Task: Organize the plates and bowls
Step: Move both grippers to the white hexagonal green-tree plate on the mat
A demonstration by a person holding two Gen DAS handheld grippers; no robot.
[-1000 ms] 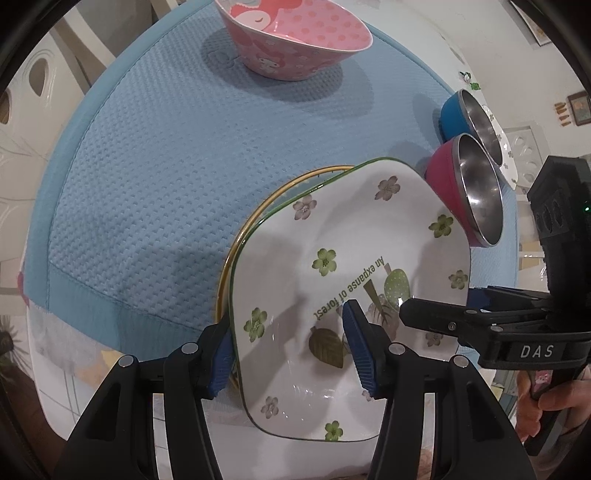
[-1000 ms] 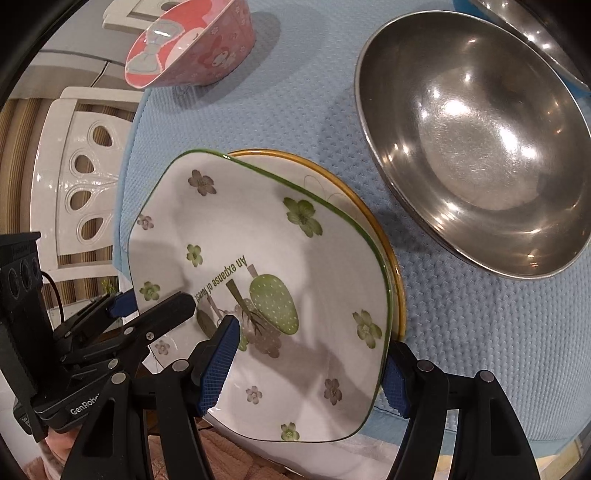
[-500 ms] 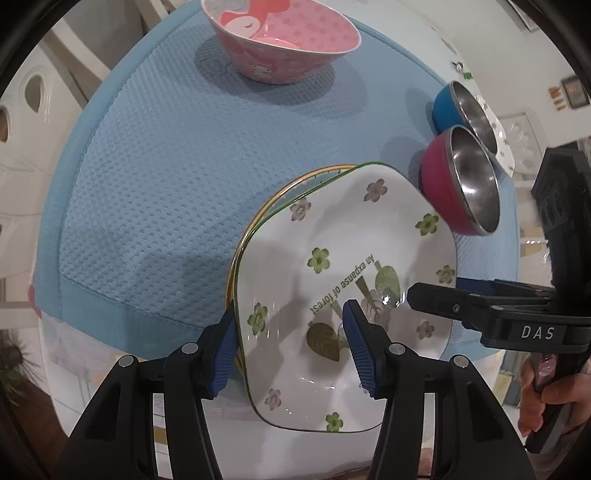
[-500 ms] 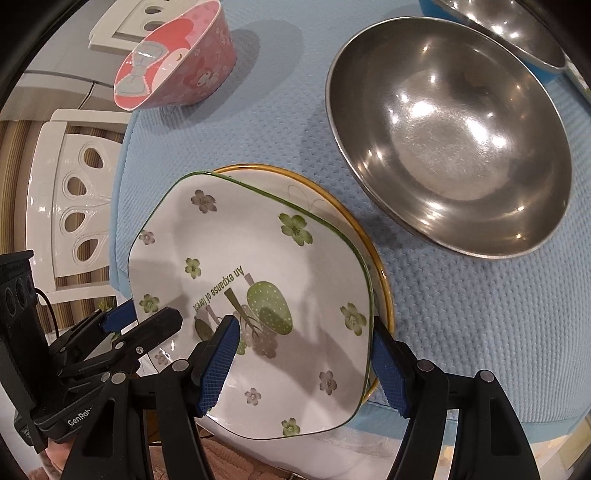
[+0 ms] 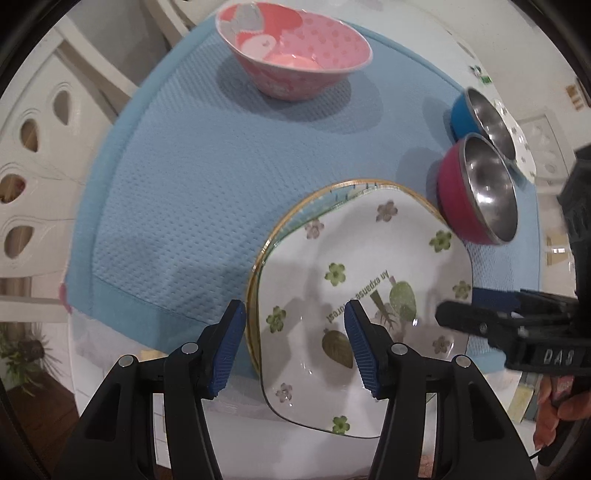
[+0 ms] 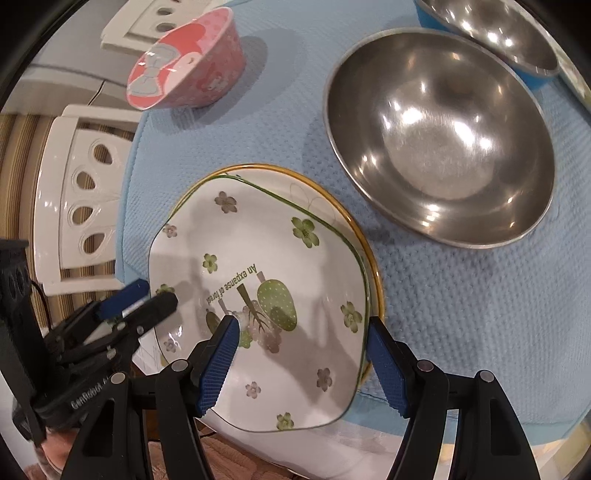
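A white plate with green flowers point(image 5: 362, 266) point(image 6: 258, 258) lies on a gold-rimmed plate point(image 5: 314, 195) point(image 6: 354, 225), and both overhang the near table edge. My left gripper point(image 5: 293, 350) point(image 6: 144, 299) points down over the flowered plate's left rim. Its jaws are opening, with the rim between the pads and no pad pressing on it. My right gripper point(image 6: 301, 362) point(image 5: 469, 306) straddles the right rim, open, with one pad over the plate and the other outside it.
A blue waffle cloth point(image 5: 184, 184) covers the round table. A pink bowl point(image 5: 295, 55) point(image 6: 184, 62) stands at the far side. At the right stand a red-sided steel bowl point(image 5: 476, 195) point(image 6: 439, 147) and a blue-sided one point(image 5: 476, 114) point(image 6: 498, 33). White chair point(image 6: 74, 199) at the left.
The right gripper has lifted a little away from the plates. The left gripper has tilted, and its jaws stand slightly wider. The plates lie where they were.
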